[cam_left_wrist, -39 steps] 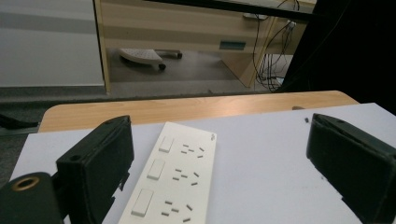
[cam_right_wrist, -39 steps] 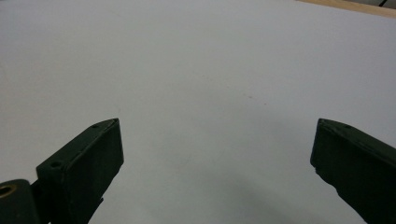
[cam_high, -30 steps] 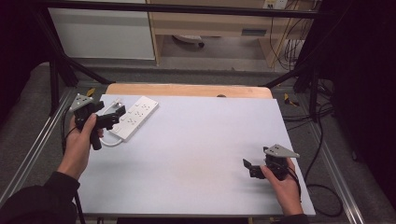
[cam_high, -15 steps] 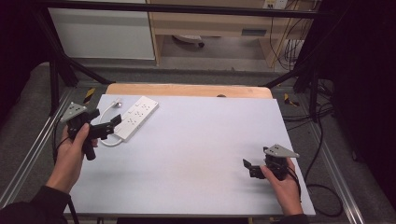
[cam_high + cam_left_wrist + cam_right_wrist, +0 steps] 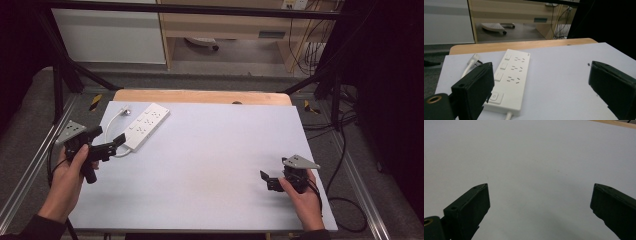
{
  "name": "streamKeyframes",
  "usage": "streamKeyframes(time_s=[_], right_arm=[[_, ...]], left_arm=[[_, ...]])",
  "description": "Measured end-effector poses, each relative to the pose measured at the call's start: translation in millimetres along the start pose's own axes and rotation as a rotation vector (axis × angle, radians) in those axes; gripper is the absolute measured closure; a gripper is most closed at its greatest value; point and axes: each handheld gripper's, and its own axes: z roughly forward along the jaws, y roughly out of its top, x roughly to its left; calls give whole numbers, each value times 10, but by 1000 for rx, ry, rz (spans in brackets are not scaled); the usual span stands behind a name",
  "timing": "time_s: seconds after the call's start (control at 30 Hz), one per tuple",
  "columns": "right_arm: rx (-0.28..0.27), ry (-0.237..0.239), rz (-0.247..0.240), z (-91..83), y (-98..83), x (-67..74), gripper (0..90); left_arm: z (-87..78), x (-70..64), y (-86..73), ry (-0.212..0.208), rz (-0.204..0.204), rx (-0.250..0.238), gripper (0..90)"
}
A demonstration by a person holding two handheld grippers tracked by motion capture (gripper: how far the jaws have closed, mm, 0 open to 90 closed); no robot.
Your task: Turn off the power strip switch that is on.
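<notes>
The white power strip [image 5: 145,125] lies at the table's [image 5: 210,165] far left; the left gripper [image 5: 111,145] just beside it gapes wide, empty; the right gripper [image 5: 267,181], well apart, likewise wide and empty.

In the left gripper view, the near end of the power strip [image 5: 510,80] is partly covered by the left-hand jaw of the left gripper [image 5: 541,87], and its cable [image 5: 508,116] runs off the bottom edge. Both jaws are cut off by the frame's lower edge. The plug [image 5: 127,112] at the cable's far end is too small to make out in the high view. The right gripper [image 5: 540,210] likewise has its jaws cropped at the bottom and right edges.
</notes>
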Motion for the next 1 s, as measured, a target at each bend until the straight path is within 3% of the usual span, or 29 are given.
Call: streamKeyframes(time_s=[0.27,1.0], right_arm=[[0,-2,0,1,1,0,31],[8,-3,-4,8,-5,0,31]], left_arm=[[-127,-57,-119,-25,-6,0,62],[-206,-130,-604,-55,-3,161,65]])
